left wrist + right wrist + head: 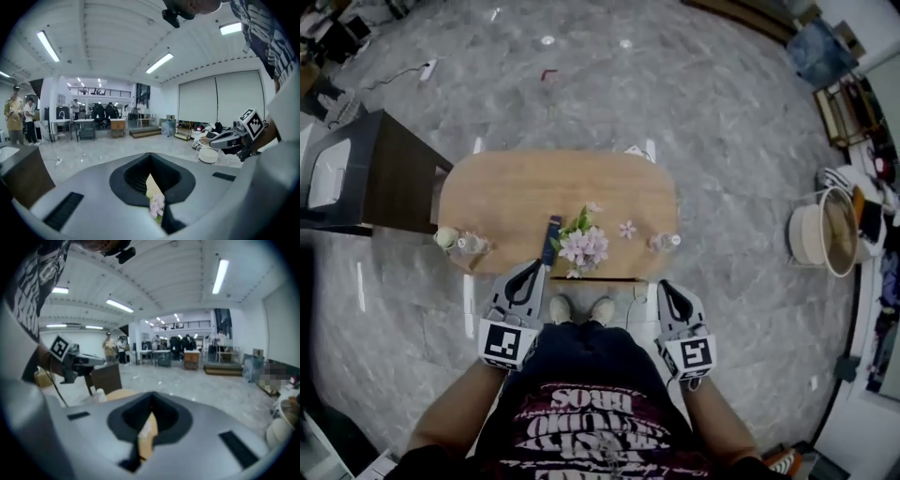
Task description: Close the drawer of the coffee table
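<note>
The oval wooden coffee table (516, 192) stands on the marble floor in front of the person's feet. Along its near edge I see only a thin dark strip (614, 278), and no drawer sticks out from it. Pink flowers (584, 247) and a dark slim object (551, 239) lie on the top. My left gripper (531, 269) is held at waist height over the table's near left edge, shut and empty. My right gripper (666, 285) hangs at the near right, also shut with nothing in it. In both gripper views the jaws meet, left gripper (151, 159) and right gripper (151, 409).
Small bottles (459, 244) stand at the table's left end and one bottle (666, 242) stands at its right. A dark side table (380, 173) is to the left, a round white basket (823, 232) to the right. People (18, 119) stand far off.
</note>
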### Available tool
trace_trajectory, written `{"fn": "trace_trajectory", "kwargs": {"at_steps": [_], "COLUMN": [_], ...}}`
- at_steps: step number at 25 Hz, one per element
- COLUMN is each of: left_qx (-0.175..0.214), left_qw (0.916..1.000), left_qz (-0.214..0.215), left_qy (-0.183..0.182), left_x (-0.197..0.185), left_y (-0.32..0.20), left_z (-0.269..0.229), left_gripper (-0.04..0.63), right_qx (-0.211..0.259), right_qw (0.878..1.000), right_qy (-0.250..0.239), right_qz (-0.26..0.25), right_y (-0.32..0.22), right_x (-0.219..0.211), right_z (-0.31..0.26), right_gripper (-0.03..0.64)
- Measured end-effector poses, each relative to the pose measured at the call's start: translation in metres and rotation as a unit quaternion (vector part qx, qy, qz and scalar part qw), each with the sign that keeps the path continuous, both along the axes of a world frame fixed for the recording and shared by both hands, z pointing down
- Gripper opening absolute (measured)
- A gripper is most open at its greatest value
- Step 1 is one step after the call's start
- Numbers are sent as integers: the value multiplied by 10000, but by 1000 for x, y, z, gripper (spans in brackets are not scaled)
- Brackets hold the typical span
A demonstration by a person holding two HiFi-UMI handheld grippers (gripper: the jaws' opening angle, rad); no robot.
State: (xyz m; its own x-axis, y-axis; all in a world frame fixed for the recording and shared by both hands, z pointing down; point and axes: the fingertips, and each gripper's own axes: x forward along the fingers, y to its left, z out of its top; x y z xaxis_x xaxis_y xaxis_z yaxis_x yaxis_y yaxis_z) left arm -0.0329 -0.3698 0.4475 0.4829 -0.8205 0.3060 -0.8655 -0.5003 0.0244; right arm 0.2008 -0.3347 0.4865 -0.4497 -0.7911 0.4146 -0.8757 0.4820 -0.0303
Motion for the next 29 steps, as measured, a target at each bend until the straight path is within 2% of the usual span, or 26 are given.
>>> {"fn": "trace_trajectory", "kwargs": {"at_steps": [4, 11, 19, 29], "left_qx": [368, 710, 693, 549], "left_qw": [9990, 9973, 9974, 9980], "left_qz": [217, 132, -47, -75], "left_qy": [-156, -125, -166, -317], "left_x": [18, 32, 26, 39], "left_y": [2, -21, -34, -47], "left_z": [-38, -40, -28, -58], "left_gripper": [23, 23, 23, 23], "right_qx": [465, 730, 513, 373], "right_qw": [9987, 9967, 9978, 9980], "right_qy": [-61, -309, -412, -406], "right_qz": [-216, -155, -113, -306], "right_y": [-4, -29, -35, -55], "right_x": [-15, -24, -14, -15], "right_z": [-41, -43, -24, -58], "right_gripper": [34, 34, 34, 34]}}
